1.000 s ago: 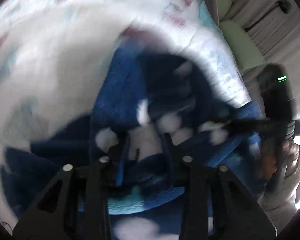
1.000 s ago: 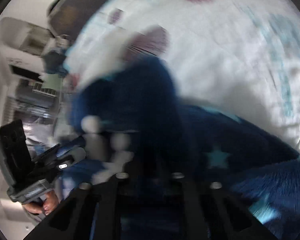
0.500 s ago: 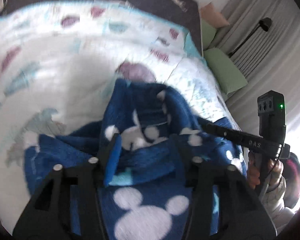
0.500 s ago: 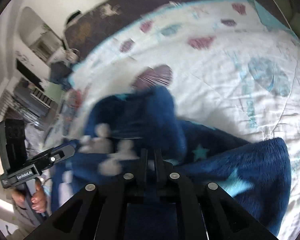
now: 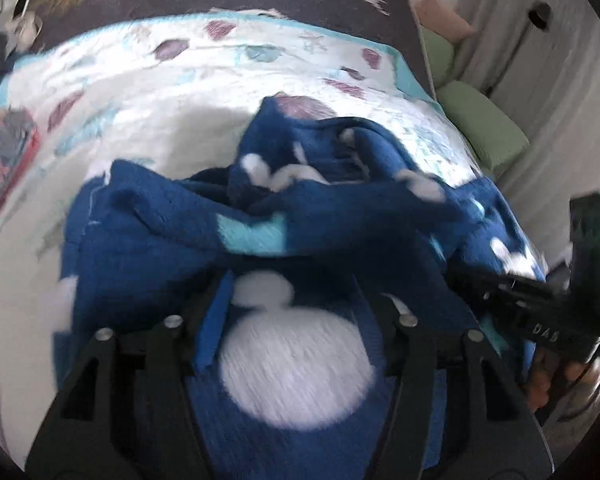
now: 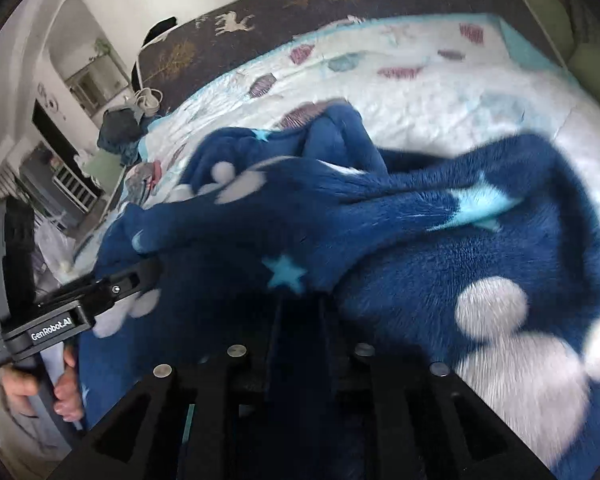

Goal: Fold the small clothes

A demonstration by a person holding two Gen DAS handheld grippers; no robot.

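Note:
A dark blue fleece garment [image 5: 172, 240] with white mouse-head shapes and light blue stars lies bunched on a white patterned quilt [image 5: 140, 92]. My left gripper [image 5: 296, 300] has its fingers apart, with the fleece lying between them. My right gripper [image 6: 298, 304] has its fingers close together, pinched on the same fleece [image 6: 420, 220]. Each gripper shows in the other's view: the right one at the right [image 5: 512, 292], the left one at the left [image 6: 112, 288], both at the garment's near edge.
A dark headboard cover [image 6: 340, 4] with deer prints lies beyond the quilt. Green cushions [image 5: 488, 132] sit at the bed's right side. A folded patterned cloth [image 5: 4, 156] lies on the quilt's left. A cot and clutter [image 6: 72, 184] stand beside the bed.
Both grippers have pulled back toward the near edge of the bed, dragging the fleece with them. More of the garment now fills the foreground.

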